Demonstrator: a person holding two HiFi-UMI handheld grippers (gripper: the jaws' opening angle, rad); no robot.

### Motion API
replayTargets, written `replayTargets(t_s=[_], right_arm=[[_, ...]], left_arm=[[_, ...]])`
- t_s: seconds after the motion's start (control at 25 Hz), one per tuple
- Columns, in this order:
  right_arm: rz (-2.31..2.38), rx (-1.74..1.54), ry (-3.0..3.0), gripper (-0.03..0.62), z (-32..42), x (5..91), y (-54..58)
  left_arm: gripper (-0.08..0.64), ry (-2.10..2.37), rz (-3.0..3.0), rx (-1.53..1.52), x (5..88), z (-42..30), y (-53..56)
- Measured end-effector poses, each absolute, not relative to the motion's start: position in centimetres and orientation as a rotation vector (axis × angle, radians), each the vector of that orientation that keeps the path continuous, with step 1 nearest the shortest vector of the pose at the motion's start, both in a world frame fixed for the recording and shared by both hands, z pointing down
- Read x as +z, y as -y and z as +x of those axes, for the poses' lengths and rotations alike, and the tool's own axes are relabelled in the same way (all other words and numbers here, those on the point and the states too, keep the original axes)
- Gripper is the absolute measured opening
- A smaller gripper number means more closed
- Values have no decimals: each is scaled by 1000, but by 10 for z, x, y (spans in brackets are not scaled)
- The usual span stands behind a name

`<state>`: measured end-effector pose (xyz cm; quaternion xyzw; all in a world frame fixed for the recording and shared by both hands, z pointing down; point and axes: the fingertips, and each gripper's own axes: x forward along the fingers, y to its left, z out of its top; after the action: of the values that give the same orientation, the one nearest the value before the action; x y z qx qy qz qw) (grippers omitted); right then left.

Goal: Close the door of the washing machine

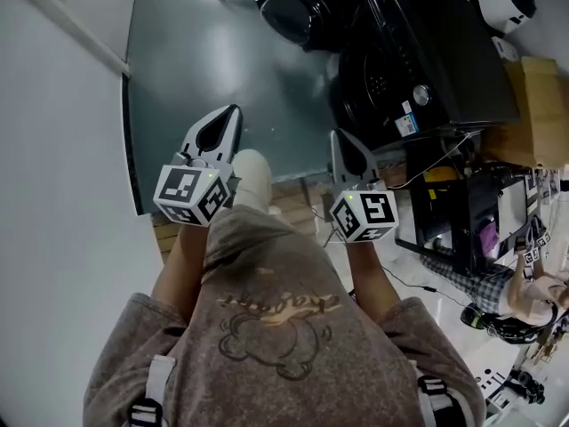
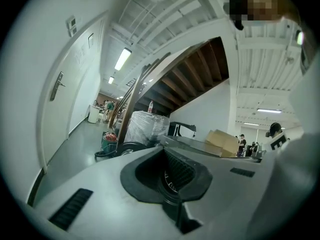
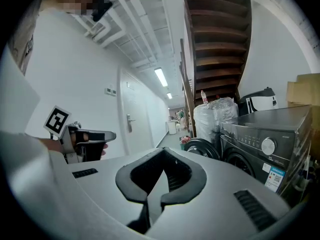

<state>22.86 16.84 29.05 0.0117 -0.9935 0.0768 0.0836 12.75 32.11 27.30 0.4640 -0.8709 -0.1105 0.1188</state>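
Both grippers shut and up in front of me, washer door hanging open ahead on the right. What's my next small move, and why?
Probably step closer and carry the right gripper toward the outer face of the door. The door stands swung out from the washing machine with neither gripper touching it. The right gripper is on the machine's side, and it and the left gripper are shut and empty, fine for pushing.

L gripper (image 1: 232, 114), R gripper (image 1: 343, 140), jaws shut, beside washing machine (image 1: 427, 52) w/ door (image 1: 289, 12) open.
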Motion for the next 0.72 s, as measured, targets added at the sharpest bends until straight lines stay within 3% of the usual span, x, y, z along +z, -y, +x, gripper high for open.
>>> replayTargets(t_s=[0.36,0.72], right_arm=[[48,258,2962,-8,196,301,-147],[45,267,2945,-8,93,314,-107]], left_arm=[[2,2529,1356,-314,283,90,-300],[2,2492,1362,-312,295,-18,-252]])
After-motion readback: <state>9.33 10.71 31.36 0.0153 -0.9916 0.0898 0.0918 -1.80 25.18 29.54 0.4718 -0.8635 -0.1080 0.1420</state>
